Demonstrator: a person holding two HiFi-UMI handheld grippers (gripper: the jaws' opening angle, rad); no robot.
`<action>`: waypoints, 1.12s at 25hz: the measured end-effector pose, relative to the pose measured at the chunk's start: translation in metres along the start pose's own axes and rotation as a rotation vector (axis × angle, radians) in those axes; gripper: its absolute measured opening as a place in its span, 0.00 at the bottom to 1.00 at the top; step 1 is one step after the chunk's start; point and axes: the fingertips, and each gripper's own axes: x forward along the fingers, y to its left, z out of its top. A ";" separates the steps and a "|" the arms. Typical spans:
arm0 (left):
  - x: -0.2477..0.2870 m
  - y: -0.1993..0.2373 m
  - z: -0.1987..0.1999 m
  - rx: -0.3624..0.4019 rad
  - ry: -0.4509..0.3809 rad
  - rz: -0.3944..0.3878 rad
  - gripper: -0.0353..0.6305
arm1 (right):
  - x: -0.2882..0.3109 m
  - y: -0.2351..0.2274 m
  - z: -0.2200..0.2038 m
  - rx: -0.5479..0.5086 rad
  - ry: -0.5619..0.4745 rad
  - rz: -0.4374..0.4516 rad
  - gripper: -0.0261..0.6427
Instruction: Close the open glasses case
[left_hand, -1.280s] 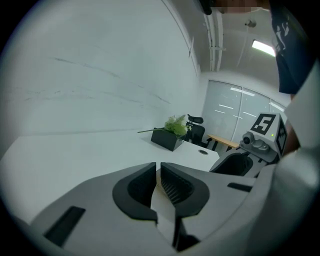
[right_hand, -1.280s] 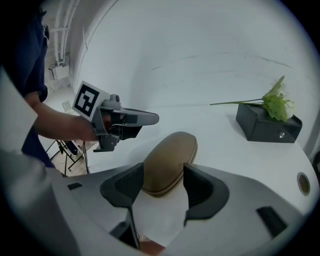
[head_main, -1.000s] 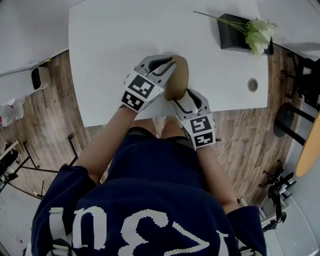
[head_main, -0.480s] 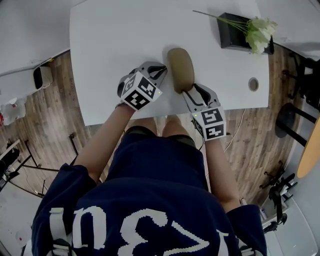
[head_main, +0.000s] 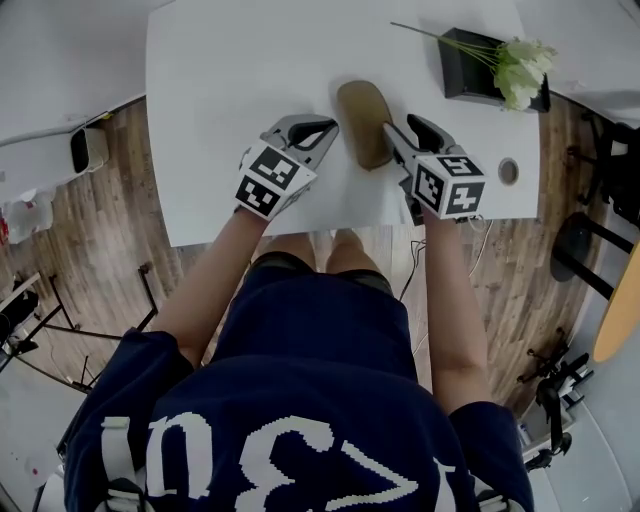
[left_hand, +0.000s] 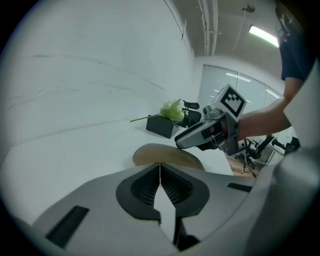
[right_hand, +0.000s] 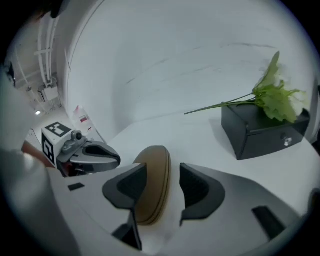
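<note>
The tan glasses case (head_main: 363, 122) lies shut on the white table (head_main: 230, 80), its seam showing in the right gripper view (right_hand: 152, 180). My left gripper (head_main: 326, 126) sits just left of the case with its jaws together and nothing between them (left_hand: 160, 166). My right gripper (head_main: 403, 128) is at the case's right side, close beside it. Its jaws stand apart (right_hand: 169, 186), and the case's near end lies behind the left jaw and in the gap, with no pad pressing on it.
A black box (head_main: 478, 68) with a pale green flower sprig (head_main: 520, 66) stands at the table's back right, and it also shows in the right gripper view (right_hand: 260, 132). A round cable hole (head_main: 507, 170) is near the right edge. The table's front edge runs just below both grippers.
The case has gone from between both grippers to lying flat, farther up the table. My right gripper has swung from the case's near end to its right side. The left has barely moved.
</note>
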 end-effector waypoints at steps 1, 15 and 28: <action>0.000 0.001 0.003 0.002 -0.005 0.006 0.08 | 0.009 0.001 0.006 0.023 0.003 0.031 0.34; -0.018 0.014 -0.004 -0.025 0.009 0.038 0.08 | 0.044 0.081 0.002 -0.071 0.081 0.421 0.38; 0.001 -0.009 0.015 0.043 -0.027 -0.024 0.08 | -0.019 0.093 -0.113 0.130 0.243 0.128 0.33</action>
